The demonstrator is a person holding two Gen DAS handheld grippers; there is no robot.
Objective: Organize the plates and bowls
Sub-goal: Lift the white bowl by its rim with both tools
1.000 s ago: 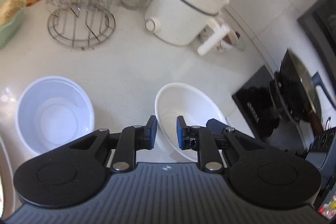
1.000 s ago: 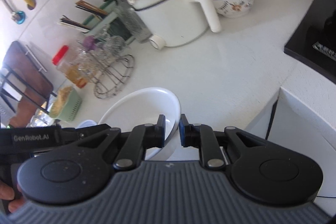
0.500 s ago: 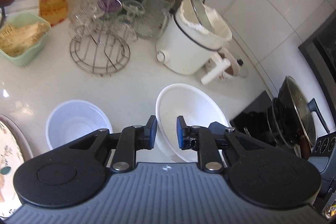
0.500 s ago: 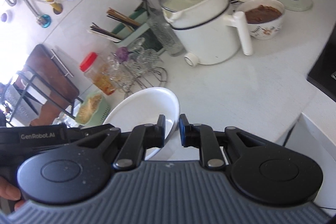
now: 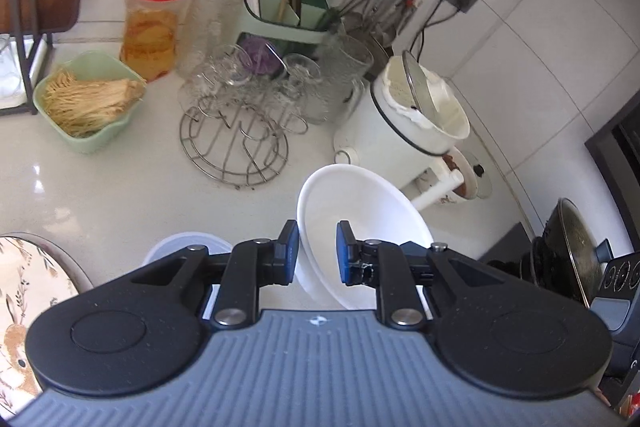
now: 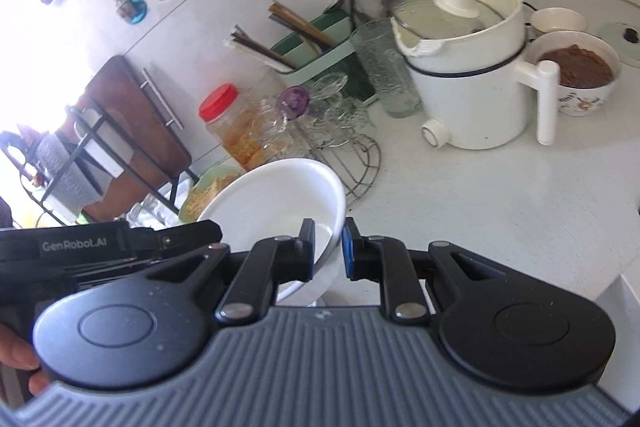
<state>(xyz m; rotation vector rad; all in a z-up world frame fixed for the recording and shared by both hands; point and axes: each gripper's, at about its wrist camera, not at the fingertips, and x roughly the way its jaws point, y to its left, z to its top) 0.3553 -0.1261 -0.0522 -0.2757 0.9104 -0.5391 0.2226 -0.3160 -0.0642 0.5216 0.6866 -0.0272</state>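
Left wrist view: white bowl hangs tilted above the counter, mouth facing up and left, its rim pinched on opposite sides by the left gripper and right gripper. Below left sits a second white bowl; bare counter lies beyond, before the wire rack.

Left gripper and right gripper both angled downward, jaws clamped narrow
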